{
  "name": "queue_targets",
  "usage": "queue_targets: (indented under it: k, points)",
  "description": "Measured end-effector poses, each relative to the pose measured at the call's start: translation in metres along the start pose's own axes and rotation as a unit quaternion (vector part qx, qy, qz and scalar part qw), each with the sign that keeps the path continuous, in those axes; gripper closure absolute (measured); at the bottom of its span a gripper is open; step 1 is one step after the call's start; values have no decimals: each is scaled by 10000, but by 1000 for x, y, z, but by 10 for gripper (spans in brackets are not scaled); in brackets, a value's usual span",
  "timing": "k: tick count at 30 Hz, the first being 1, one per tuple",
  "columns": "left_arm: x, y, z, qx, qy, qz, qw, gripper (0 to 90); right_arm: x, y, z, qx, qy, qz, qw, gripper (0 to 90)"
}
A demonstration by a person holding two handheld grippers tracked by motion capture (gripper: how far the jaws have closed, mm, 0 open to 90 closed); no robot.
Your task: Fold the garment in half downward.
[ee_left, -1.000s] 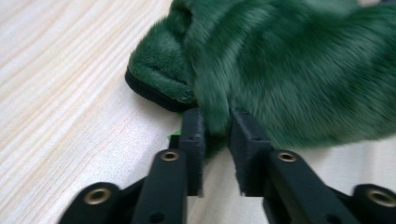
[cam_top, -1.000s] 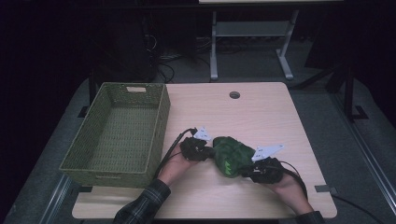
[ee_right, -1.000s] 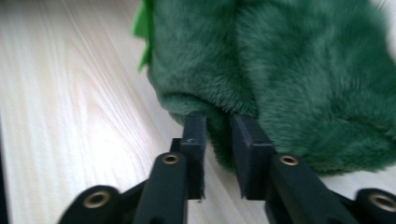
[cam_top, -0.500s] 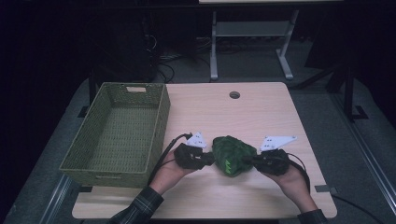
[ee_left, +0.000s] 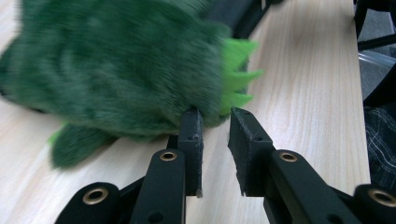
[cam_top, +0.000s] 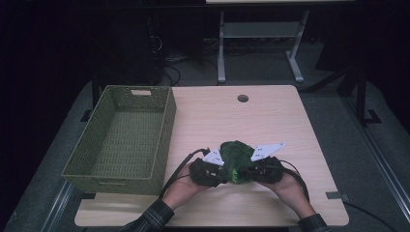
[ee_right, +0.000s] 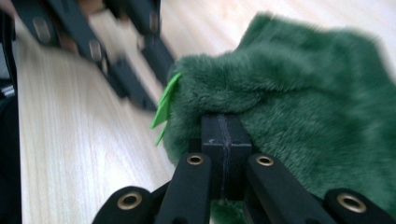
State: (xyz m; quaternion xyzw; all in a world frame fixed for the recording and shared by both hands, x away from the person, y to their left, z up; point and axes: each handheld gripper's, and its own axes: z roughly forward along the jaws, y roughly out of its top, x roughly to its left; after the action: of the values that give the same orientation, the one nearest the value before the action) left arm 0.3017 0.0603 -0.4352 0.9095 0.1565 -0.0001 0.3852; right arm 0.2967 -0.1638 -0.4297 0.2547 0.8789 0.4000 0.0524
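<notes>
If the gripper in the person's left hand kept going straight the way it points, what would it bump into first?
The left gripper points at the green plush toy. Its tips already sit at the toy's fur beside the light green spikes, so it would most likely press into the toy at once.

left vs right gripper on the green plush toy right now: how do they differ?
The right gripper has its fingers pressed together, pinching the green plush toy's fur; the left gripper shows a gap between its fingers, their tips just at the fur. The right gripper's jaws have just been closing on the toy. Both are black, hand-held, and flank the toy on the wooden table.
</notes>
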Motion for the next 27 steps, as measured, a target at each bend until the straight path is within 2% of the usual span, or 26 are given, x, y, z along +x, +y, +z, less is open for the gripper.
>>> queue_targets:
  k: [3, 8, 11, 12, 15, 18, 20, 24, 25, 27]
  points:
    - [-2, 3, 9, 38, -25, 47, 10000, 740, -6, 4, -13, -238, -69, 59, 9997, 896]
    - [-5, 4, 17, 138, -2, 75, 9999, 745, -22, 10, -24, -398, -298, 149, 9987, 897]
    - [-2, 3, 23, 163, 40, -2, 9999, 773, -36, 14, -24, -424, -497, 222, 9976, 898]
    - [-1, 3, 25, 188, 53, -13, 9998, 793, -42, 15, -23, -441, -492, 272, 9974, 898]
    - [1, 4, 29, 273, 108, 27, 9996, 887, -56, 17, -18, -363, -654, 348, 9966, 899]
    - [3, 4, 33, 430, 153, 33, 9990, 899, -72, 15, -11, -409, -716, 517, 9953, 899]
    - [4, 4, 35, 488, 179, 86, 9986, 899, -80, 11, -5, -331, -765, 612, 9946, 899]
    - [5, 4, 37, 514, 216, 91, 9984, 899, -94, 0, 9, 12, -818, 892, 9926, 899]
    - [6, 4, 37, 577, 238, 160, 9979, 899, -96, -3, 12, 100, -794, 912, 9926, 899]
    - [8, 3, 38, 536, 275, 111, 9981, 899, -98, -7, 16, 229, -761, 930, 9925, 899]
